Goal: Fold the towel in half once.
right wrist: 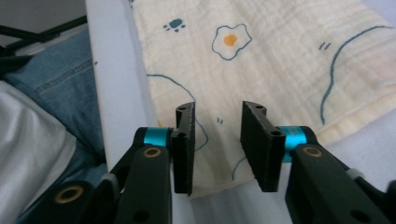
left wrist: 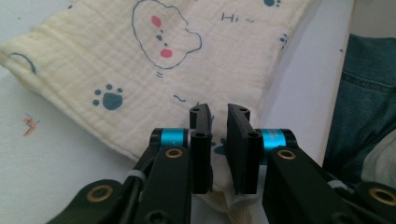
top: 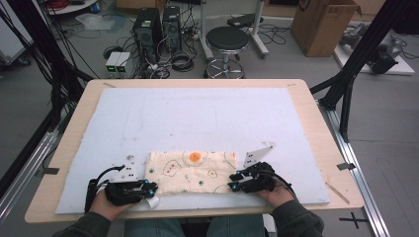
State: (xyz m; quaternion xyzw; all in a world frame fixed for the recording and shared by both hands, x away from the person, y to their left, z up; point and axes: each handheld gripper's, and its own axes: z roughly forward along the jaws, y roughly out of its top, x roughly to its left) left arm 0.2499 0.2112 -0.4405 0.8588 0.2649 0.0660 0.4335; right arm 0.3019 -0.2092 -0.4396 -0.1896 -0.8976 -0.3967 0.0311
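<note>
A folded cream cloth point(top: 192, 173) printed with cartoon animals and eggs lies near the front edge of the white mat point(top: 207, 113). My left gripper point(top: 150, 189) is at its near left corner. In the left gripper view the jaws point(left wrist: 219, 112) stand almost together, with the bunched corner of the cloth point(left wrist: 140, 70) pinched in the narrow gap. My right gripper point(top: 232, 186) is at the near right corner. In the right gripper view it point(right wrist: 217, 109) is open, its jaws astride the flat corner of the cloth point(right wrist: 280, 56) without gripping it.
The mat covers most of the wooden table point(top: 316, 128). The mat's front edge and the person's jeans point(right wrist: 60, 70) lie just behind both grippers. Beyond the table stand a black stool point(top: 226, 42), computer towers point(top: 148, 27) and a cardboard box point(top: 321, 24).
</note>
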